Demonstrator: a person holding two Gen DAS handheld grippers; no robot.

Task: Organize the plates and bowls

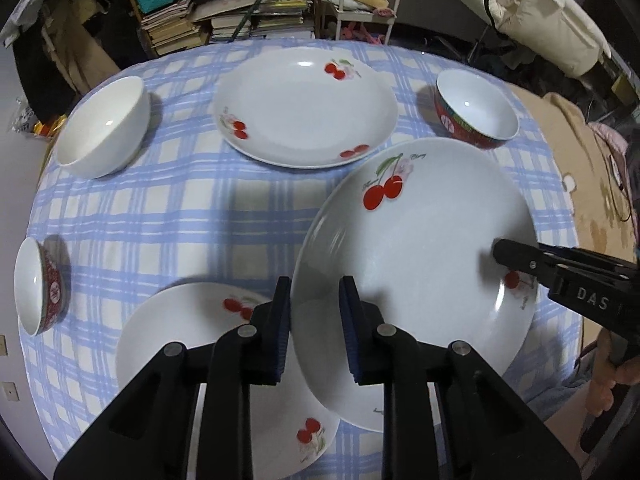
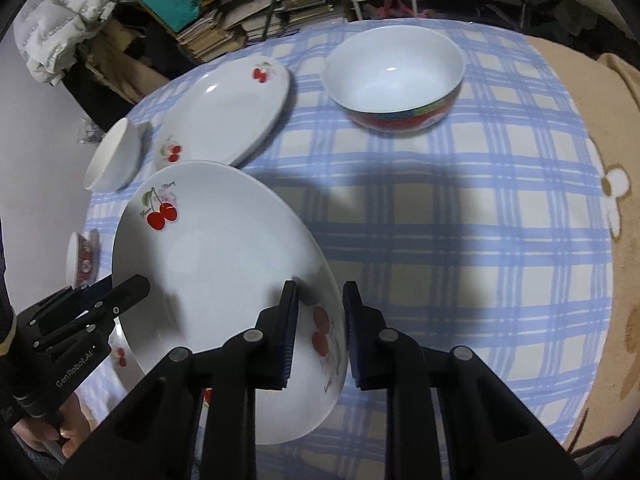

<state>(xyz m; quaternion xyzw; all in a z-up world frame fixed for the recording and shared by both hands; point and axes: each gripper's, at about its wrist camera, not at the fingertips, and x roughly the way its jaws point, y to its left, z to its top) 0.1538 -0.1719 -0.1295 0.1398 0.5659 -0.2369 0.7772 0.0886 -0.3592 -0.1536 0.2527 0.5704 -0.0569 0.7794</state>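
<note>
In the left wrist view, the left gripper (image 1: 314,322) stands at the lower middle of the frame, its jaws narrow and closed on the near-left rim of the lifted plate (image 1: 416,248), a white cherry-printed dish that fills the right centre and is tilted, overlapping the things beneath it. The right gripper (image 1: 506,256) comes in from the right edge of that frame, one black finger lying over the plate's right rim beside a cherry print. In the right wrist view, the right gripper (image 2: 320,332) sits at the lower middle, its jaws narrow with the plate's (image 2: 224,280) lower right rim pinched between the blue pads, while the left gripper (image 2: 132,292) reaches onto the plate's left rim from the lower left, with a hand (image 2: 60,436) below it.

On the blue-checked surface (image 1: 160,220), a second plate (image 1: 192,332) lies at the lower left of the left wrist frame, partly under the lifted one. A third plate (image 1: 306,106) rests at upper centre. A plain white bowl (image 1: 102,128) sits at the upper left, a red-patterned bowl (image 1: 476,110) at the upper right just beyond the lifted plate's rim, and a small red bowl (image 1: 38,286) at the left edge. Stacked books (image 1: 224,12) fill the background past the surface.
</note>
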